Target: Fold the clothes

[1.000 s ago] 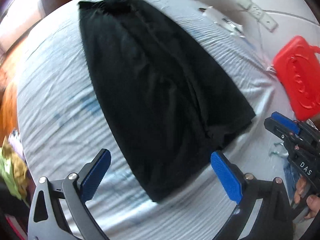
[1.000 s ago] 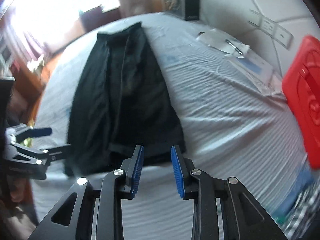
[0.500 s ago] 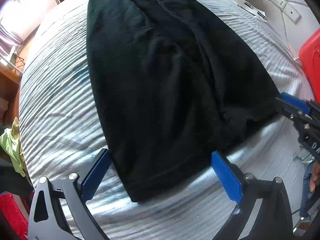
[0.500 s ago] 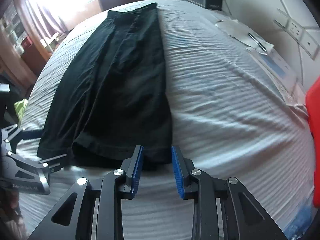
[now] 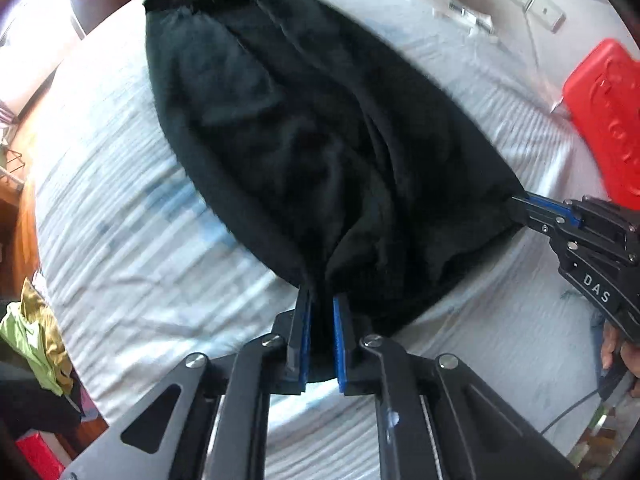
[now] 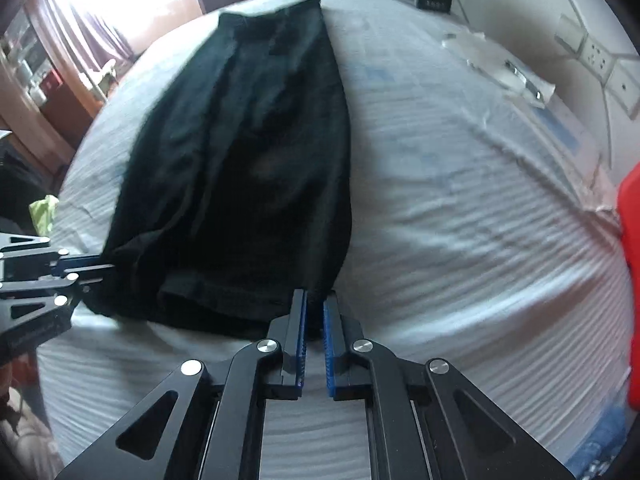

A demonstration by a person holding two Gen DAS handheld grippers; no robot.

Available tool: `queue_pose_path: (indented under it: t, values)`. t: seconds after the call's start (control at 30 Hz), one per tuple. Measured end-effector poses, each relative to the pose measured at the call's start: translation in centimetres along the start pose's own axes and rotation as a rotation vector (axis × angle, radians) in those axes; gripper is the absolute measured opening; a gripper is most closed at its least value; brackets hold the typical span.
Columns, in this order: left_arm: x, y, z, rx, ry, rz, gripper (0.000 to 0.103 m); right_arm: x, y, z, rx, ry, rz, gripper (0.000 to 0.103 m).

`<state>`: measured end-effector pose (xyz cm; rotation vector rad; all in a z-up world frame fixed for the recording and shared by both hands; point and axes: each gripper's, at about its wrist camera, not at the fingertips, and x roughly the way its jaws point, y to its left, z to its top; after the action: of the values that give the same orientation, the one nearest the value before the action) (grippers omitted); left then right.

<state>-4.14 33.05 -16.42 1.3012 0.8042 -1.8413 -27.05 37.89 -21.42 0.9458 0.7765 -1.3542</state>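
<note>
Left wrist view: left claw pinched nearly closed on the near hem corner of the black garment, spread lengthwise on the bed; right claw bites the other corner at frame right. Right wrist view: right claw likewise clamped on hem. Judged: hem gripped for a fold toward the far waistband; next, lift both corners evenly. Only the right view shows the window; only the left shows a hand.

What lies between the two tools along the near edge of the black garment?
Only the black garment's sagging hem spans from the left tool to the right tool, over the striped bedsheet, in the left wrist view.
</note>
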Motion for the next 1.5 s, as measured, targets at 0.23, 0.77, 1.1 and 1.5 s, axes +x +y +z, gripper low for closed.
queue_pose_path:
  t: [0.23, 0.77, 1.1, 1.5]
  values:
    - [-5.7, 4.1, 6.0, 0.01, -0.131, -0.054, 0.01, -5.1, 1.7, 8.2, 0.038, -0.176, 0.011, 0.007]
    - [1.4, 24.2, 33.7, 0.008, -0.175, -0.114, 0.01, 5.5, 4.8, 40.1, 0.107, -0.29, 0.022, 0.007]
    - [11.3, 32.0, 46.7, -0.056, -0.04, -0.115, 0.013, 19.3, 2.4, 53.4, 0.165, -0.121, 0.031, 0.021]
    - [9.8, 31.6, 45.5, -0.018, -0.117, -0.078, 0.103, 19.6, 0.5, 50.4, 0.136, -0.042, 0.046, 0.027]
